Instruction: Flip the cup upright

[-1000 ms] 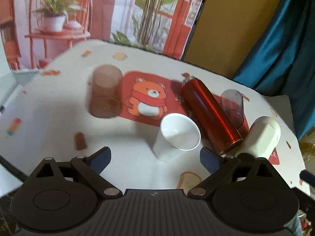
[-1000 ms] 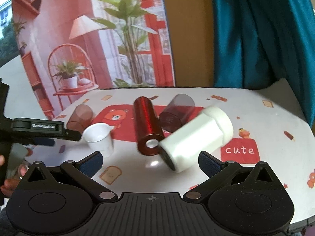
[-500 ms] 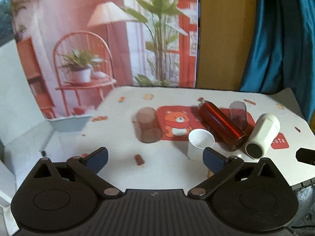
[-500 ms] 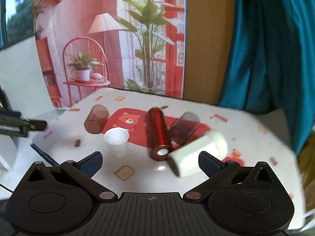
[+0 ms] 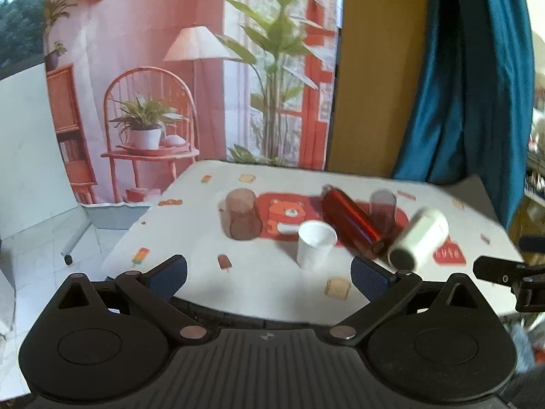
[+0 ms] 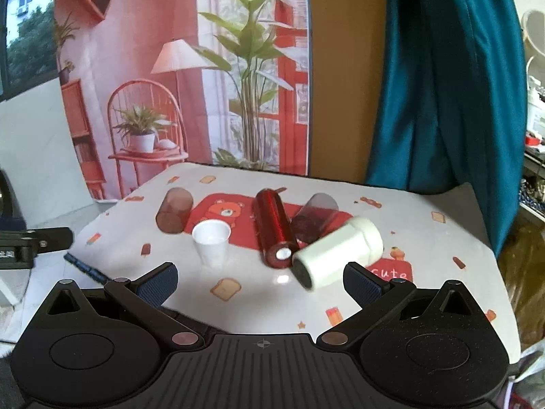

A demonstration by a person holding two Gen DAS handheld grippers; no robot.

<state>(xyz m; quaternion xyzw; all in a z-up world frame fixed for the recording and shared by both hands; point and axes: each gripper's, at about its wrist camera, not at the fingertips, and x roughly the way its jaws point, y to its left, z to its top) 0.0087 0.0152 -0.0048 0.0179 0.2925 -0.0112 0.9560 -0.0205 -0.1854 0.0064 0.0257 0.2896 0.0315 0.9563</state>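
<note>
On table (image 5: 272, 283) white cup (image 5: 315, 244) upright, mouth up; L (image 5: 269, 276) & R gripper (image 6: 260, 281) jaws wide, empty

A table (image 5: 190, 238) (image 6: 425, 238) with a white printed cloth carries five containers. A white cup (image 5: 315, 244) (image 6: 211, 242) stands upright, mouth up, near the front. Behind it to the left a brown cup (image 5: 242, 218) (image 6: 174, 210) lies on its side. A red bottle (image 5: 351, 221) (image 6: 274, 227) lies on its side over the red bear print, with a clear cup (image 5: 382, 206) (image 6: 315, 216) lying just beside it. A white bottle (image 5: 418, 239) (image 6: 335, 256) lies tipped at the red bottle's near end, seemingly touching it.
</note>
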